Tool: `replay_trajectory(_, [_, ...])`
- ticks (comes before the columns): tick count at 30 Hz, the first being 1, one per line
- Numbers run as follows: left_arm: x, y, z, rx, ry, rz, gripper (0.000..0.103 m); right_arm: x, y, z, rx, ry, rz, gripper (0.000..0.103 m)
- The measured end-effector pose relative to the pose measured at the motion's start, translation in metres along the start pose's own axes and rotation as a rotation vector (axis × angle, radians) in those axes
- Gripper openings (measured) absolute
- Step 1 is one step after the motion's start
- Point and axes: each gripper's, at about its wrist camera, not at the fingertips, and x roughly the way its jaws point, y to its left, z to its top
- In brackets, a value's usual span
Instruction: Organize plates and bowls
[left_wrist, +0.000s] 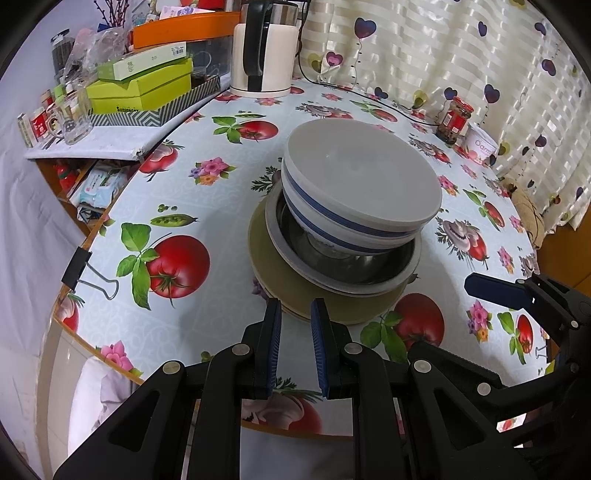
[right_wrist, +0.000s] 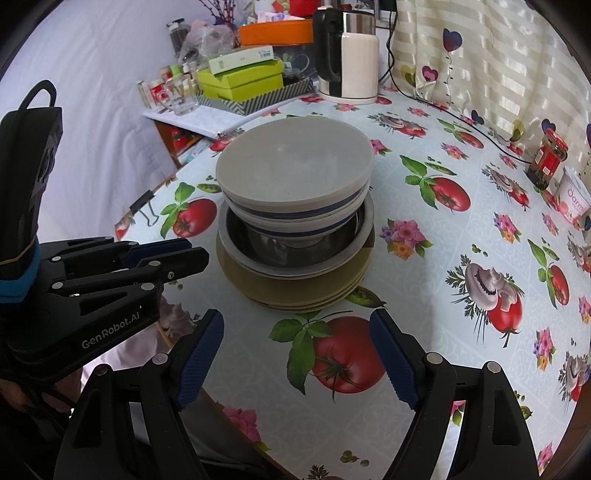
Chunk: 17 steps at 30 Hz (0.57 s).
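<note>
One stack of dishes stands mid-table. Olive plates lie at the bottom, then a white-rimmed metal bowl, then nested white bowls with blue stripes on top. My left gripper hovers just short of the plates' near edge, its blue pads a narrow gap apart with nothing between them; in the right wrist view it shows left of the stack. My right gripper stands wide open and empty in front of the stack, and one of its fingers shows right of the stack.
A white kettle with its cord stands at the back. A red-lidded jar and a cup sit by the curtain. A cluttered side shelf with green boxes adjoins the left. A binder clip grips the table edge.
</note>
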Motion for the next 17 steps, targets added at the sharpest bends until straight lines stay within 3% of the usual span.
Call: replay_trajectory(17, [0.0038, 0.0019, 0.0041, -0.001, 0.006, 0.040, 0.017, 0.0035, -0.0046, -0.0040, -0.003, 0.007, -0.002, 0.082])
